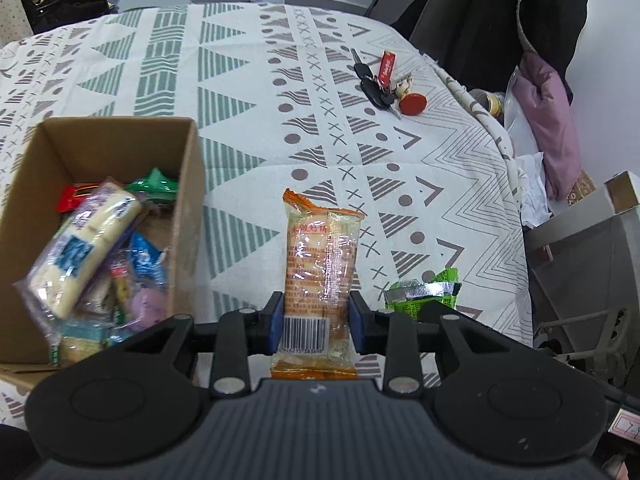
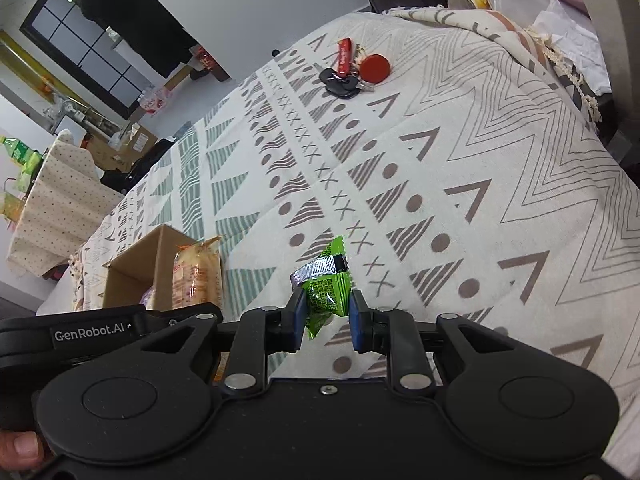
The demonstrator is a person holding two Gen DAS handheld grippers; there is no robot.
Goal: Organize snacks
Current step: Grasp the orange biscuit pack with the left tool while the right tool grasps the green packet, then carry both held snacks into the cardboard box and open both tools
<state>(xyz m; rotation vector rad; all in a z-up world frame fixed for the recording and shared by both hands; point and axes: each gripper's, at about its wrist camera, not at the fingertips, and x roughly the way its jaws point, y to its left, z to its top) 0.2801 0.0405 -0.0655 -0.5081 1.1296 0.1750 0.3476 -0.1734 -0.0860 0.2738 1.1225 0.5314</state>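
Snacks fill the cardboard box [image 1: 188, 184]; left gripper [image 1: 318, 320] clamps an orange pack [image 1: 320, 264], right gripper [image 2: 325, 316] pinches a green packet [image 2: 326, 292], whose slick wrapper could slip loose.

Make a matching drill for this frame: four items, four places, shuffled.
Items:
1. orange-ended biscuit packet
2. green snack packet
3. keys
4. cardboard box

Places:
A. far side of the tablecloth, untouched
B. between the left gripper's fingers
C. on the table to the left, already holding snacks
D. between the right gripper's fingers

Pairs: 1-B, 2-D, 3-A, 4-C
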